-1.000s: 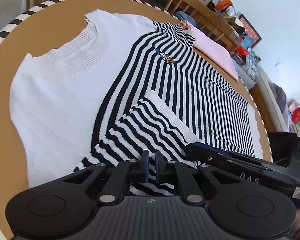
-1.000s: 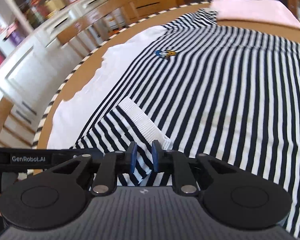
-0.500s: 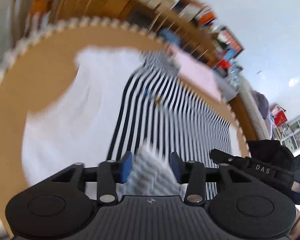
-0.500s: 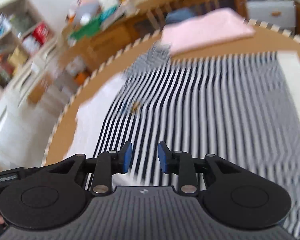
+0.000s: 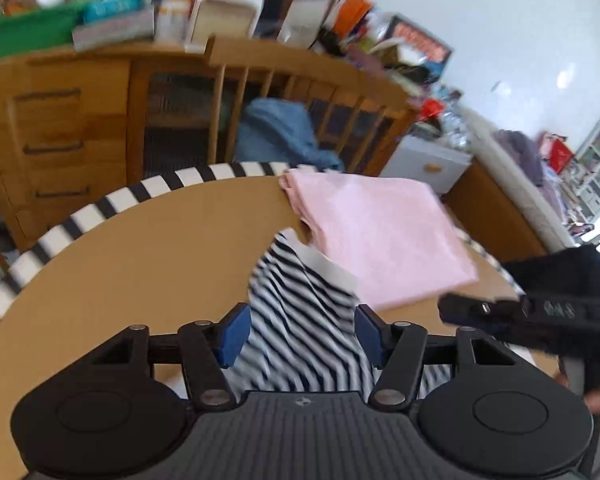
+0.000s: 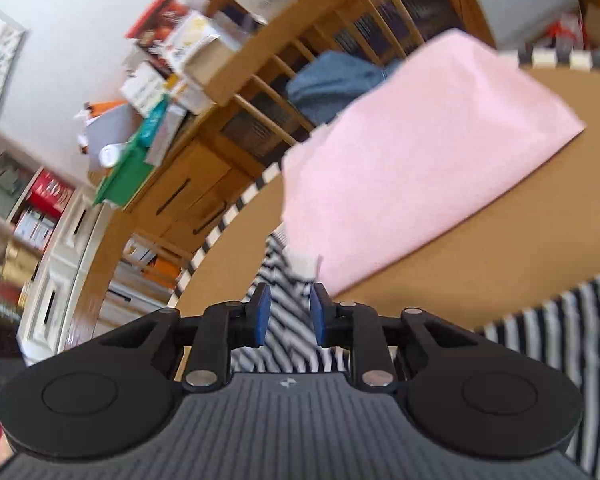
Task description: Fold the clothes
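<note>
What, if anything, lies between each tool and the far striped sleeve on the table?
Nothing visible does. The striped sleeve already lies between the open jaws of the left tool and the right tool. The pink cloth lies just beyond its cuff.

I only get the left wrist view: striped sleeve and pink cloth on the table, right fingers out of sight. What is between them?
Observer: The striped sleeve shows in the narrow gap of the right gripper. Its fingers have just been closing, but I can't tell if they press it.
Operator: And the sweater's body?
Observer: The sweater's body lies on the table, to the right of those fingers.
</note>
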Demonstrator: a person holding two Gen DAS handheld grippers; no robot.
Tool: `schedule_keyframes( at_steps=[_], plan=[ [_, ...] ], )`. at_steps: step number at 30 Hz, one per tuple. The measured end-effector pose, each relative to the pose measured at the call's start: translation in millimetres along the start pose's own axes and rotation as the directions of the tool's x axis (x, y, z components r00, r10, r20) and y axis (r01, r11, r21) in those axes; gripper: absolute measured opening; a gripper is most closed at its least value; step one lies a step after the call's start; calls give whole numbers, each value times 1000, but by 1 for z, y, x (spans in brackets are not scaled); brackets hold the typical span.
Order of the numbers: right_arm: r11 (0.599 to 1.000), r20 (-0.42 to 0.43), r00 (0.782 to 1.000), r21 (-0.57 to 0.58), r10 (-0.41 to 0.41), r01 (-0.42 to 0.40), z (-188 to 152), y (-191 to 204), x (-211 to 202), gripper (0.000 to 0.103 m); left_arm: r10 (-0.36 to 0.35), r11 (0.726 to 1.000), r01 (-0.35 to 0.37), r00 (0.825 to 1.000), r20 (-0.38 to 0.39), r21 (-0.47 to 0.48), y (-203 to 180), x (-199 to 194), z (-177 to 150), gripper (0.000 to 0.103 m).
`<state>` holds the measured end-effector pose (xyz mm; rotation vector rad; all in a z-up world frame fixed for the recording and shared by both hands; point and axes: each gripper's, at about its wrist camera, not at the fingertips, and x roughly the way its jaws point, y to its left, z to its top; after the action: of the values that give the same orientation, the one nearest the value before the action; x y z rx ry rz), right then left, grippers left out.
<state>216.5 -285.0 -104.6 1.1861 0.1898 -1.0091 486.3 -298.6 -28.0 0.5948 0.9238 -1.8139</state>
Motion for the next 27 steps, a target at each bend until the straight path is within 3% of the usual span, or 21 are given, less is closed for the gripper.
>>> schedule_keyframes(
  at_steps=[3,6,14,16,19,20,23,27],
  plan=[
    [999,-25,1000,46,7,-6,11,-14,31,24,20,998,-22,999,-29,-57,11,49,23,58],
    [994,-37,998,96,51,-48,15,-25,48,24,12,1000,-13,998,-55,-13,14,83,37,58],
    [988,-63,991,105,118,-111,16,-26,68,24,-51,998,53,995,-81,24,14,131,56,54],
    [993,-71,993,84,92,-86,18,-23,73,24,-66,997,69,995,-74,36,12,136,55,48],
    [993,-79,993,85,84,-77,18,-22,78,24,-108,994,107,989,-100,-12,14,141,54,24],
    [993,-80,993,86,86,-79,18,-21,79,24,-112,994,110,988,-109,-19,15,143,53,11],
    [996,-76,995,51,71,-67,17,-16,80,4,-112,993,108,988,-103,-38,17,142,50,7],
    [998,-46,997,-9,56,-56,17,-4,71,0,-117,989,112,992,-52,-98,25,128,48,6]
  ],
)
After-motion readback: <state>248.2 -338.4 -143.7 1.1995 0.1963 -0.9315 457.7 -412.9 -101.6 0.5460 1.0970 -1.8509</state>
